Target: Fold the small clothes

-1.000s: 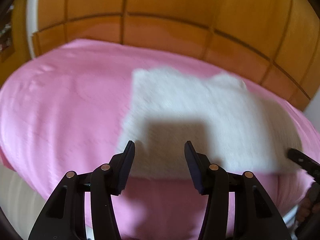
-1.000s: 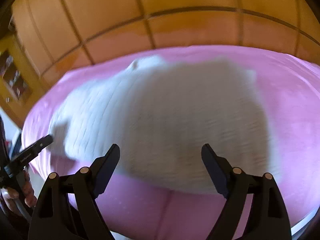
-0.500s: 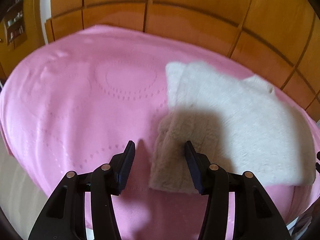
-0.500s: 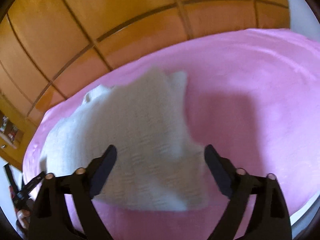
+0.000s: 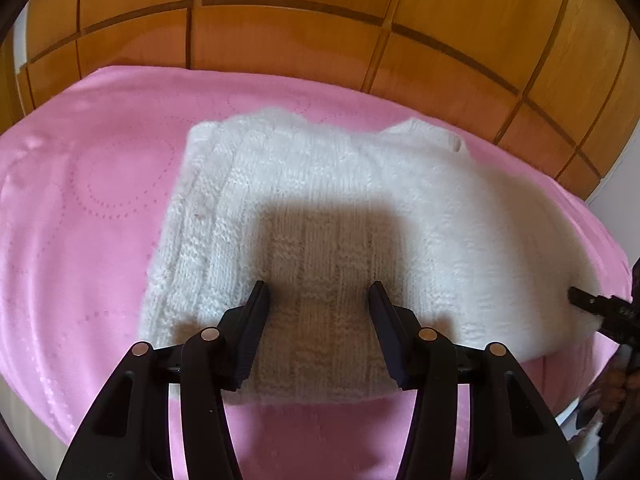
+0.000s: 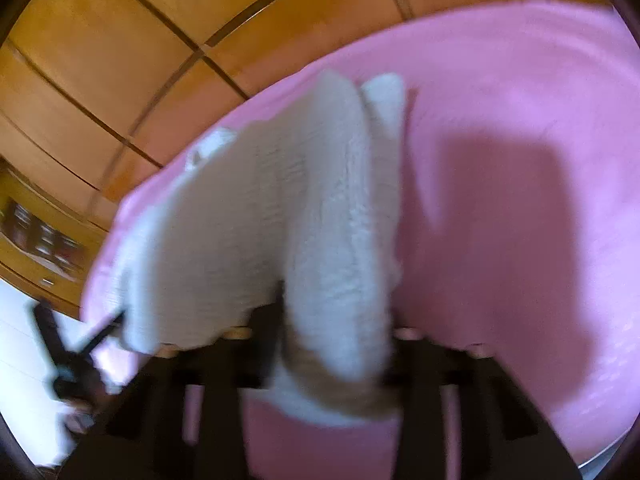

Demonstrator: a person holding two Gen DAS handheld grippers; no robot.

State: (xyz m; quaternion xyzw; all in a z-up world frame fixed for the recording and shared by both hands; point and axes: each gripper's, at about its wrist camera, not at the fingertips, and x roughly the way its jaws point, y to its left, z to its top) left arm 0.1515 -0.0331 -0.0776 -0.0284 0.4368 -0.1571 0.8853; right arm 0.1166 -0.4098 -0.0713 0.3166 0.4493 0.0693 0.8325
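Right now the white knitted garment (image 5: 360, 216) is lying on the pink bed cover (image 5: 88, 208). The right gripper (image 6: 332, 344) has just been closing and is pinching its near right corner, while the left gripper (image 5: 318, 320) is hovering half-open over the near edge, gripping nothing.

Right wrist view is smeared with motion blur, and the right claw (image 6: 332, 320) is half buried under the white knit garment (image 6: 248, 216), so its pad contact can't be made out. In the left wrist view the other claw is cut off at the right edge. The pink bed cover (image 5: 80, 208) runs out of frame.
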